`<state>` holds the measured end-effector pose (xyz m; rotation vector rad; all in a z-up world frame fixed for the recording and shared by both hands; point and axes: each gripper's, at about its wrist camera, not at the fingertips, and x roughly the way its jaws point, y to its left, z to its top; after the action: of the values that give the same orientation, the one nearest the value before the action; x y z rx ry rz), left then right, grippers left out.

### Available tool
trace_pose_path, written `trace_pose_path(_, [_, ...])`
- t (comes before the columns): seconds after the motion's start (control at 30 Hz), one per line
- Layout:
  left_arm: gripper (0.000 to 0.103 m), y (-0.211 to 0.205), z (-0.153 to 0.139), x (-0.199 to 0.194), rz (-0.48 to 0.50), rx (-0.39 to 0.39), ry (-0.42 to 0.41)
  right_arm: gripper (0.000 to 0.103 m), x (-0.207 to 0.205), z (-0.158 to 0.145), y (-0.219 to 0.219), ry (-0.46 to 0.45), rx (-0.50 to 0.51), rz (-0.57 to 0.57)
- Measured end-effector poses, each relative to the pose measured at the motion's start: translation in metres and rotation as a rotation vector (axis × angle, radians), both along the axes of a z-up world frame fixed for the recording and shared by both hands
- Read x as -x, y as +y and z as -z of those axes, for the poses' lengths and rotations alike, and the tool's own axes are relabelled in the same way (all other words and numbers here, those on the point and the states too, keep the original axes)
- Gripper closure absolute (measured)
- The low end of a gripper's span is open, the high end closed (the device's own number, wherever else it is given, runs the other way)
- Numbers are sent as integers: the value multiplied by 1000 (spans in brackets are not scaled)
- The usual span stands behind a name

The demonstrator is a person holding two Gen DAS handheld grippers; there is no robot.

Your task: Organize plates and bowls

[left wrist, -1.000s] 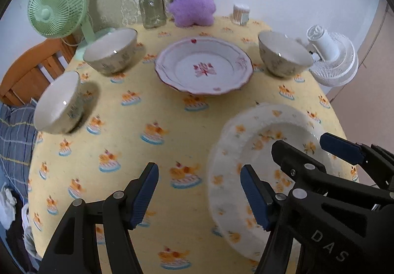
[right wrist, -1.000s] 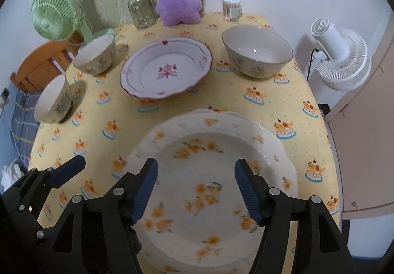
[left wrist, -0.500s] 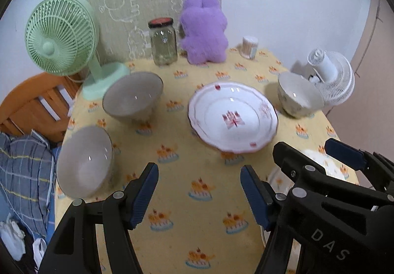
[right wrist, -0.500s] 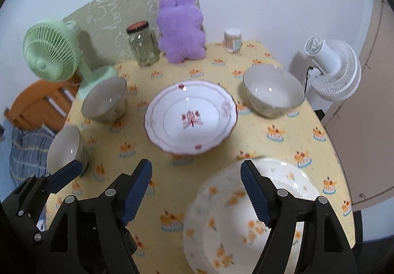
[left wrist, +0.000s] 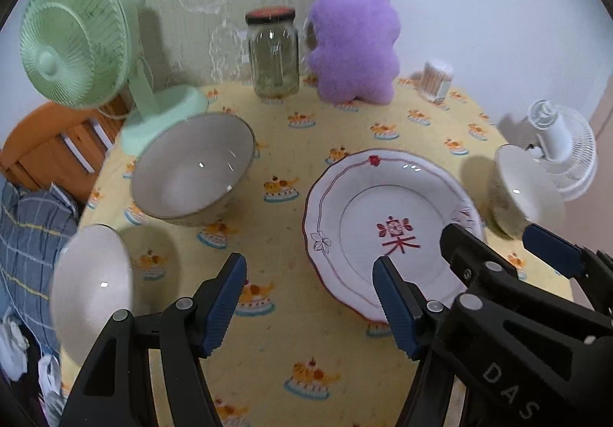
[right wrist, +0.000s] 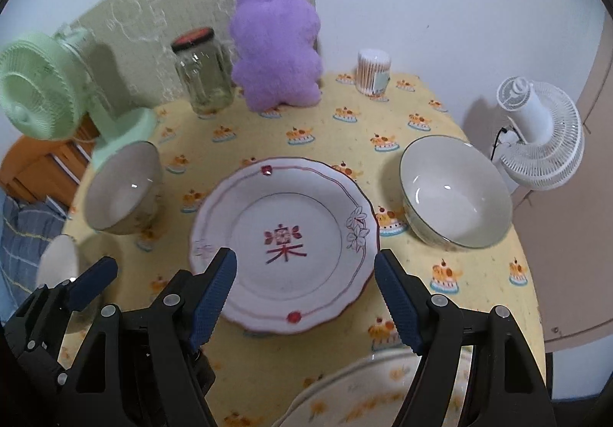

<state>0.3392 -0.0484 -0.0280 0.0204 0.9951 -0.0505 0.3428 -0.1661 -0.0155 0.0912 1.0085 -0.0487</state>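
A white plate with a red pattern [right wrist: 283,235] lies mid-table on the yellow cloth. My right gripper [right wrist: 304,294] hovers open over its near rim, with nothing between the pads. My left gripper [left wrist: 312,302] stands open just left of that plate [left wrist: 383,220], above bare cloth. Two bowls sit on the left [left wrist: 191,174] [left wrist: 92,285] and one on the right [right wrist: 456,193]. A yellow-flowered plate [right wrist: 364,388] lies below the right gripper at the near edge, partly hidden by its fingers.
Along the back stand a green fan [left wrist: 72,36], a glass jar [left wrist: 274,51], a purple plush toy [left wrist: 354,40] and a cotton swab tub [right wrist: 373,72]. A white fan [right wrist: 540,135] stands off the table's right edge. A wooden chair [left wrist: 46,147] is at the left.
Both grippers moved forward from over the flowered plate toward the red-patterned plate. The flowered plate has slid to the bottom of the right view. The right jaws stand a little wider.
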Motion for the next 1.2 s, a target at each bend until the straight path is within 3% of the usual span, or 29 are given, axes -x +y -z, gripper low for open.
trace_pose_path(0.53, [37,-25,52,-35,-16,-9,90,26,-32,60,-32,92,-2,82])
trace_pose_path(0.63, [39,-27,59,-39,-23,-32,104,41,-36,68,-35,101,-28,64])
trace_pose_path(0.7, [40,-28,60,-39,-16,-32,95,44,-38,73,-36,112,-34,64])
trace_pose_path(1.2, [40,-6,55,-16,-39,-52,128,45,-20,68,-15,135,-49,5])
